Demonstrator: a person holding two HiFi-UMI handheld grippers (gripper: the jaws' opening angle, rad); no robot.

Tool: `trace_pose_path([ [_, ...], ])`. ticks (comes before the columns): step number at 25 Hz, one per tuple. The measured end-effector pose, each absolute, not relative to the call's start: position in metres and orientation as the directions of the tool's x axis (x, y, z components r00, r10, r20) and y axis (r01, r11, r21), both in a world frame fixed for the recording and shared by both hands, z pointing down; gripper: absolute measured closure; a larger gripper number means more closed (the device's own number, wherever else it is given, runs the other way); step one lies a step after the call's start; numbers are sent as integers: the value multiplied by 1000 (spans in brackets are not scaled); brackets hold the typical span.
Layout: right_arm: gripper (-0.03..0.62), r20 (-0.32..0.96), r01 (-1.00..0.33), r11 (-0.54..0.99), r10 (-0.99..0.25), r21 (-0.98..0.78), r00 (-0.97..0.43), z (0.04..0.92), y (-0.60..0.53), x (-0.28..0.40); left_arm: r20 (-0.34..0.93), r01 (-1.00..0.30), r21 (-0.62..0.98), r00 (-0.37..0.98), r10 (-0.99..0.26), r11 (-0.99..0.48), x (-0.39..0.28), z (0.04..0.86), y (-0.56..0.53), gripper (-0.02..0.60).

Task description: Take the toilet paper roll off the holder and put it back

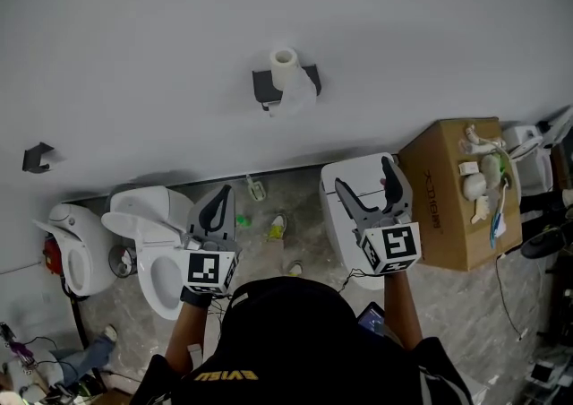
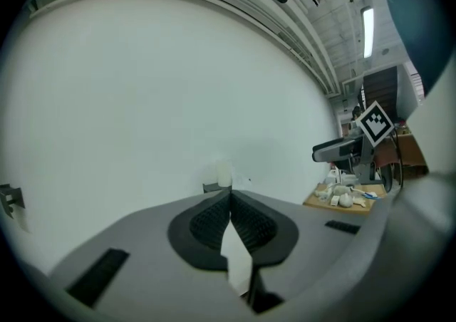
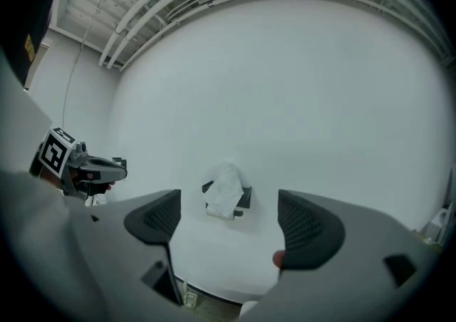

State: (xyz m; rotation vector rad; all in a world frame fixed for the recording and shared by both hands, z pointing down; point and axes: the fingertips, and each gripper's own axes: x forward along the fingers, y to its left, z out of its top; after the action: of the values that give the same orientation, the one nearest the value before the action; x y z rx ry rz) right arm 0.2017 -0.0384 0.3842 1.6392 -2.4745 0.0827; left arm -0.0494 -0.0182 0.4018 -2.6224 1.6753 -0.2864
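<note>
Right gripper, jaws apart and empty; left gripper, jaws together on nothing. Facing toilet paper roll standing upright on wall holder, well apart from both. Probably handling as light, soft, crushable: taking hold gently across the sides, avoiding the loose tail.

Plain white wall, grey marbled floor, open toilet, cardboard box

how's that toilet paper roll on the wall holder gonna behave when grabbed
Likely light and squashy: the toilet paper roll is soft white paper round a hollow core, so a hard squeeze may dent it. Its loose tail hangs crumpled over the holder, so it will probably flop and may unwind.
</note>
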Motion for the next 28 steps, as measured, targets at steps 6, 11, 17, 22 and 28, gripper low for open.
trace_pose_path([
  [6,168,160,-925,376,-918,51,-364,377,-73,190,110,-889,-102,435,-894,-446,-50,397,-69,571],
  [11,168,181,-923,380,-913,53,-366,380,-102,177,106,-874,-98,466,-878,-476,-45,396,-102,571],
  [17,168,191,-917,395,-906,53,-379,383,-137,159,98,-870,-75,480,-872,-487,-50,400,-137,571],
  [22,168,189,-910,409,-901,68,-390,382,-160,145,93,-862,-65,496,-863,-502,-49,401,-156,571],
  [28,168,202,-899,430,-890,81,-408,385,-181,136,95,-862,-54,498,-862,-504,-47,403,-172,571],
])
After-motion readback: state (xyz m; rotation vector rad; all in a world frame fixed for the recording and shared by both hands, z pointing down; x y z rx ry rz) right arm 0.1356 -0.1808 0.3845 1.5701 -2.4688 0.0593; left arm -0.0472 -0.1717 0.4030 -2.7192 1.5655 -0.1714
